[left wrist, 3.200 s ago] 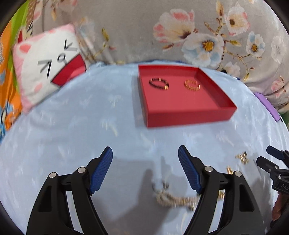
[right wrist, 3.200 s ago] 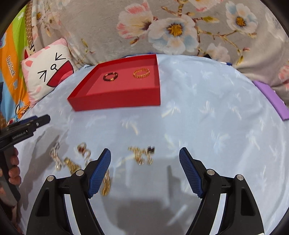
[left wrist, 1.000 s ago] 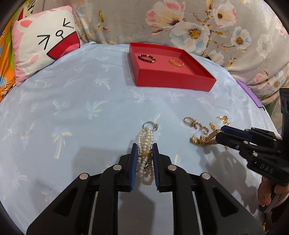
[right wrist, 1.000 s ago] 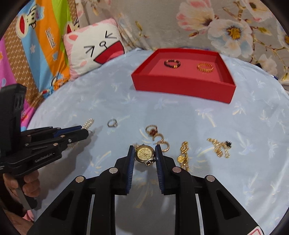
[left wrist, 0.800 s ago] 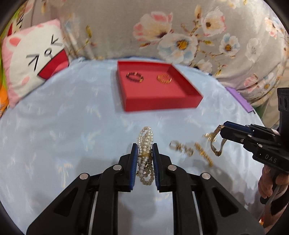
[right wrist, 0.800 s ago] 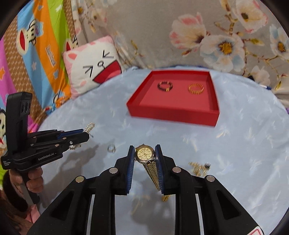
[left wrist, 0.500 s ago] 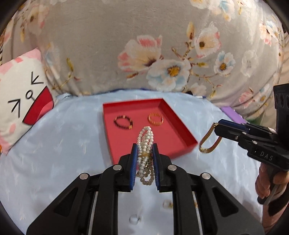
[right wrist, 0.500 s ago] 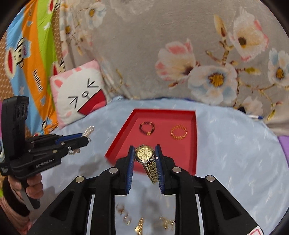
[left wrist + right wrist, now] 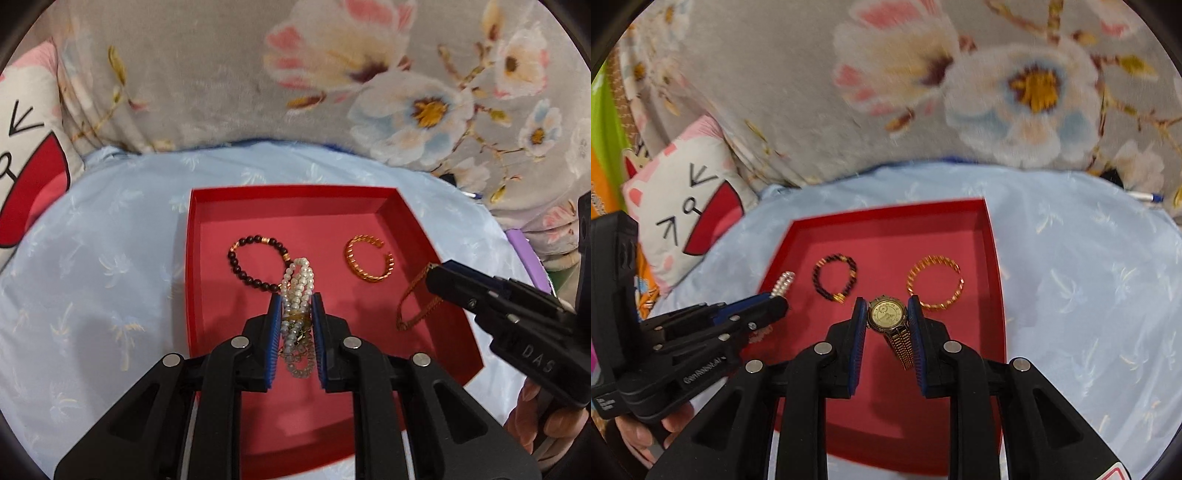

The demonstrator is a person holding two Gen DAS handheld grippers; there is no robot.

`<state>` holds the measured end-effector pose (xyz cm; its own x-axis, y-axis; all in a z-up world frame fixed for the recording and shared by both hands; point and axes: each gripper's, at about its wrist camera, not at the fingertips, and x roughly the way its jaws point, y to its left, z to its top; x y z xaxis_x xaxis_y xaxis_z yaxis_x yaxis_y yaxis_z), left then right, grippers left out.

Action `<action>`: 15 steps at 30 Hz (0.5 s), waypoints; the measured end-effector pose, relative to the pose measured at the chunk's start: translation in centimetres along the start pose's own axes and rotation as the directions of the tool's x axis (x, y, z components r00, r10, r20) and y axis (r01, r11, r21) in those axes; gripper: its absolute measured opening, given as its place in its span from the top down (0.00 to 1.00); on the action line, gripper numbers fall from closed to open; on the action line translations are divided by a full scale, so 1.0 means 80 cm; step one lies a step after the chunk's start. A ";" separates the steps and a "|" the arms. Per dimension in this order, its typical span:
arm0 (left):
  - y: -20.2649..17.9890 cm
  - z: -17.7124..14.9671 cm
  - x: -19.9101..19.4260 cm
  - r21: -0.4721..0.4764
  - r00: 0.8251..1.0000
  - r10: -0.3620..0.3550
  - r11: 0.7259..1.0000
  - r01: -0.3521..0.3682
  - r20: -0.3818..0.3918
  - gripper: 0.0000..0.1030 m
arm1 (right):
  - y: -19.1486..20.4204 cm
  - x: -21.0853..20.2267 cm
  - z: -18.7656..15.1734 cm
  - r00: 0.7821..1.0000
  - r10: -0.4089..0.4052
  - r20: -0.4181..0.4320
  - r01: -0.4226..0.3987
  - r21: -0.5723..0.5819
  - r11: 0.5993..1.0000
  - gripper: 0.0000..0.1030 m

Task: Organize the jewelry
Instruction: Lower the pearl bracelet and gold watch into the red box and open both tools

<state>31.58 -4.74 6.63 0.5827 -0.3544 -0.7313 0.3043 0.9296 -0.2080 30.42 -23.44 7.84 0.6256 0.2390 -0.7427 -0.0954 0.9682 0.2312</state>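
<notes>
Between the left gripper's (image 9: 294, 314) jaws, nearly shut: pearl bracelet (image 9: 297, 280), multi-strand, white beads greying toward the clasp, pinched mid-bundle so loops cannot spill. Right gripper (image 9: 886, 314), jaws narrowly set, clamped on gold watch (image 9: 887, 314) by the case, link band dangling at 6 o'clock. Both poised over red tray (image 9: 207, 206), likely for release. Already lying inside: dark bead bracelet (image 9: 236, 267) at 11 o'clock, gold bangle (image 9: 364, 275) at 1 o'clock. Pale blue bed sheet (image 9: 110, 240) underneath.
</notes>
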 end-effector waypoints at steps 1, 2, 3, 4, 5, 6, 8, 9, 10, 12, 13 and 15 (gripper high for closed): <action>0.002 -0.001 0.006 -0.003 1.000 0.005 1.000 -0.005 -0.009 0.85 | -0.003 0.008 -0.002 1.000 -0.008 -0.013 0.008 0.005 1.000 0.79; 0.003 -0.002 0.014 -0.005 1.000 0.016 1.000 -0.016 -0.020 0.85 | -0.006 0.015 -0.004 1.000 -0.017 -0.024 0.017 0.008 1.000 0.79; 0.003 -0.002 0.018 -0.003 0.999 0.022 1.000 -0.022 -0.028 0.85 | -0.010 0.023 -0.005 0.999 -0.026 -0.035 0.027 0.014 1.000 0.79; 0.004 -0.001 0.022 -0.004 0.999 0.031 1.000 -0.031 -0.034 0.85 | -0.012 0.027 -0.005 0.999 -0.032 -0.042 0.033 0.017 0.999 0.79; 0.005 -0.002 0.026 -0.006 0.998 0.040 0.999 -0.040 -0.039 0.85 | -0.015 0.033 -0.006 0.998 -0.041 -0.051 0.042 0.020 0.999 0.79; 0.006 -0.002 0.030 -0.006 0.998 0.047 0.999 -0.047 -0.043 0.85 | -0.017 0.037 -0.007 0.997 -0.045 -0.059 0.046 0.024 0.999 0.79; 0.009 -0.001 0.037 -0.009 0.997 0.052 0.999 -0.053 -0.050 0.85 | -0.020 0.043 -0.008 0.996 -0.060 -0.067 0.062 0.021 0.998 0.79; 0.011 0.000 0.040 -0.013 0.997 0.054 0.998 -0.055 -0.051 0.85 | -0.021 0.045 -0.008 0.995 -0.069 -0.068 0.070 0.016 0.997 0.79; 0.013 0.000 0.041 -0.019 0.997 0.057 0.998 -0.057 -0.048 0.84 | -0.022 0.043 -0.009 0.995 -0.076 -0.057 0.077 0.014 0.997 0.77; 0.016 0.001 0.040 -0.025 0.997 0.061 0.998 -0.062 -0.040 0.74 | -0.024 0.040 -0.010 0.996 -0.081 -0.043 0.082 0.011 0.997 0.71; 0.017 0.001 0.039 -0.030 0.997 0.069 0.997 -0.070 -0.032 0.68 | -0.026 0.035 -0.011 0.997 -0.077 -0.032 0.078 0.021 0.997 0.66; 0.020 0.002 0.031 -0.037 0.996 0.087 0.996 -0.087 -0.004 0.52 | -0.032 0.021 -0.011 0.998 -0.067 -0.004 0.067 0.041 0.997 0.64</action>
<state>33.64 -4.14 4.63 0.6042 -0.2720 -0.7490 0.2244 0.9600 -0.1676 31.02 -25.45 5.49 0.6275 0.1738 -0.7589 -0.0217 0.9783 0.2061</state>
